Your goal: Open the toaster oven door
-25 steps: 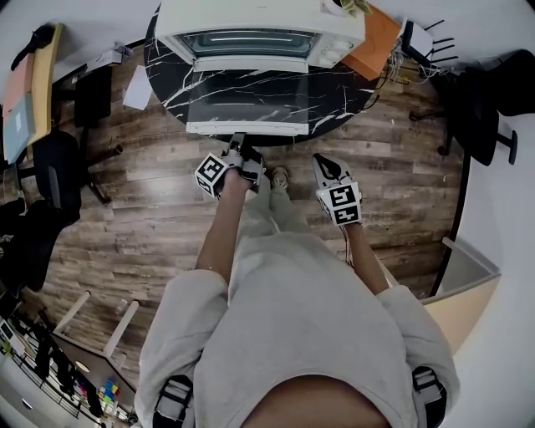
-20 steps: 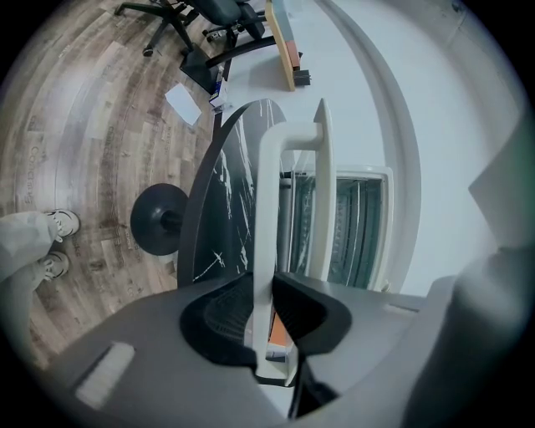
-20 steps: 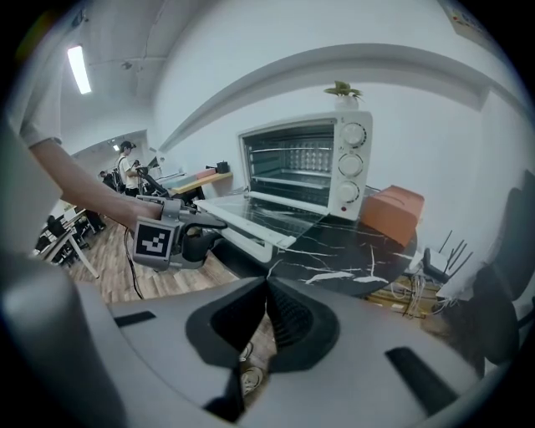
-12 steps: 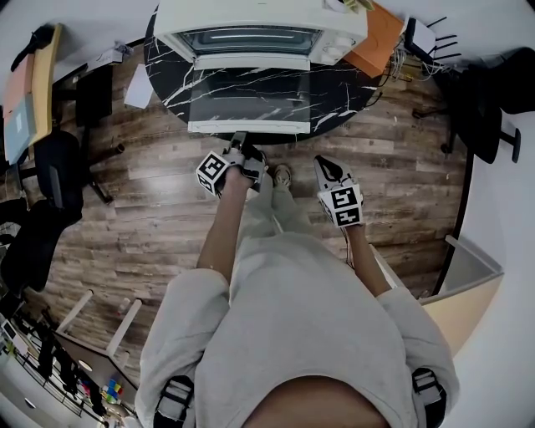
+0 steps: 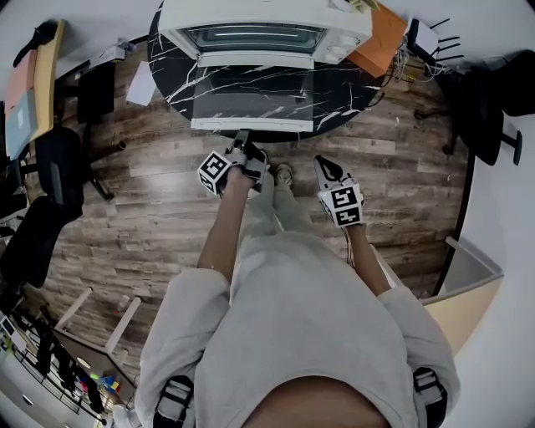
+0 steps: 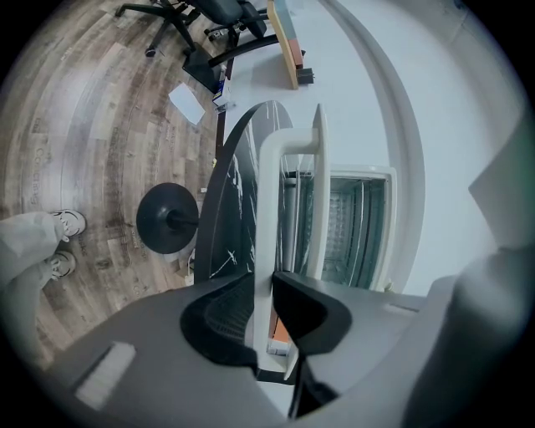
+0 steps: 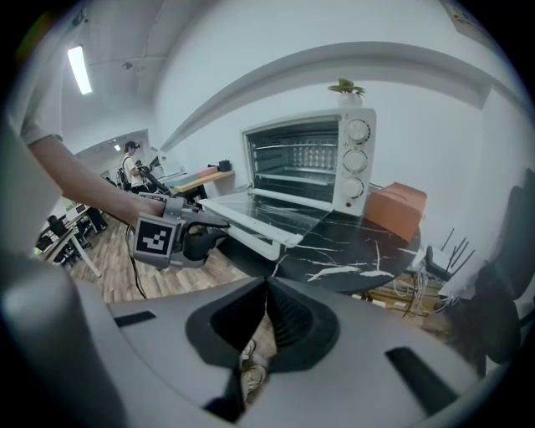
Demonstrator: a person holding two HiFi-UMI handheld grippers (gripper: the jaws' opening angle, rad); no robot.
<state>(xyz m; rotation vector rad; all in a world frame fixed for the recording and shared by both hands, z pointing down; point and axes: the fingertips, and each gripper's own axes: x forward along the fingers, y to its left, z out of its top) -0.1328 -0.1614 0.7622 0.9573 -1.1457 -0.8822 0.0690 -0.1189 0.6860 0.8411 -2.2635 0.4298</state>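
A white toaster oven [image 5: 259,21] stands on a round black marble table [image 5: 351,88]. Its glass door [image 5: 251,96] lies dropped flat toward me, and the wire rack shows inside the cavity [image 7: 305,159]. My left gripper [image 5: 241,138] is shut on the door's white handle [image 6: 267,209], which runs between the two pads in the left gripper view [image 6: 264,288]. My right gripper [image 5: 322,163] hangs below the table's edge over the floor; in the right gripper view its jaws [image 7: 269,288] are shut with nothing between them. That view also shows the left gripper [image 7: 209,221] at the door's edge [image 7: 259,234].
An orange box [image 5: 376,38] sits right of the oven, and cables [image 5: 422,50] lie past the table's right side. The table's round black base [image 6: 167,219] stands on the wooden floor. Office chairs [image 5: 50,167] are at the left, and my shoes [image 5: 280,175] are under the table's edge.
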